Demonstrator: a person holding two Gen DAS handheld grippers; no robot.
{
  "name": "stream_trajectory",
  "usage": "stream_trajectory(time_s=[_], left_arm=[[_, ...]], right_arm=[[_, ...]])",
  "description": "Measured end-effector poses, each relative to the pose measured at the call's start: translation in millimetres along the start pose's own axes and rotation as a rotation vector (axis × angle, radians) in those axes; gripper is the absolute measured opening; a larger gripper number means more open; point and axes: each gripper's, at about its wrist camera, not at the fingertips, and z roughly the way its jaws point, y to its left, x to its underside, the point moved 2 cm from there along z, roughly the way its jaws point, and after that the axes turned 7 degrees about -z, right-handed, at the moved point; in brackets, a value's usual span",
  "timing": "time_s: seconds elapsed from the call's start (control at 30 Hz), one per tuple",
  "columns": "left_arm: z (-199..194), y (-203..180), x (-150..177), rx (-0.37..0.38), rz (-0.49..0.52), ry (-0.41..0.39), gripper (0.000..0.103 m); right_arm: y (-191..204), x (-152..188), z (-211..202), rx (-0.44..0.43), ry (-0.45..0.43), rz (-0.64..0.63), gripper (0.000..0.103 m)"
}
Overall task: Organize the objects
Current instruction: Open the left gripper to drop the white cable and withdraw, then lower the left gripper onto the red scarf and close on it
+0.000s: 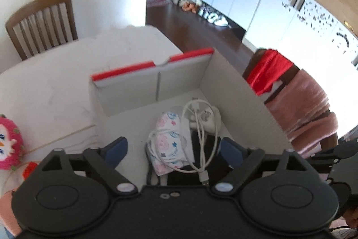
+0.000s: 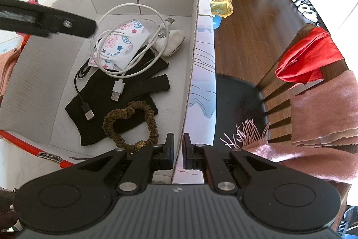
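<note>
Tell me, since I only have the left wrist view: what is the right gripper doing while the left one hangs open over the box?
Observer: The right gripper is shut on the cardboard box, clamping its right wall.
Operator: Is anything in the box hidden below my gripper?
Observer: Yes, a brown scrunchie lies partly on a black glove at the near end.
Operator: Is the white cable the only cable in there?
Observer: No, there is a black cable too, with its plug resting on the glove.
</note>
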Motion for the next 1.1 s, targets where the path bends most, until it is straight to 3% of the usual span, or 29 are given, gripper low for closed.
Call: stream_trajectory(time_s=[0.3,0.53,0.87,1.1], left_arm=[[-46,49,-6,-0.086,-0.081,-0.106,0.099],[-71,95,-1,-0.182,-0.142,-0.139,0.101],[-45,140,30,-0.283,-0.265,-0.033,0.101],[-17,154,47,-0.263,-0.41,0.038,0.101]], right_arm=[[-1,1,-1,0.008,-0.009,-0.014,0.007],[0,1,-1,0.012,-0.005,-0.016,0.007],[1,1,-2,0.02,0.005,-0.02,0.007],[1,1,-3,0.02,0.009,-0.016,0.007]])
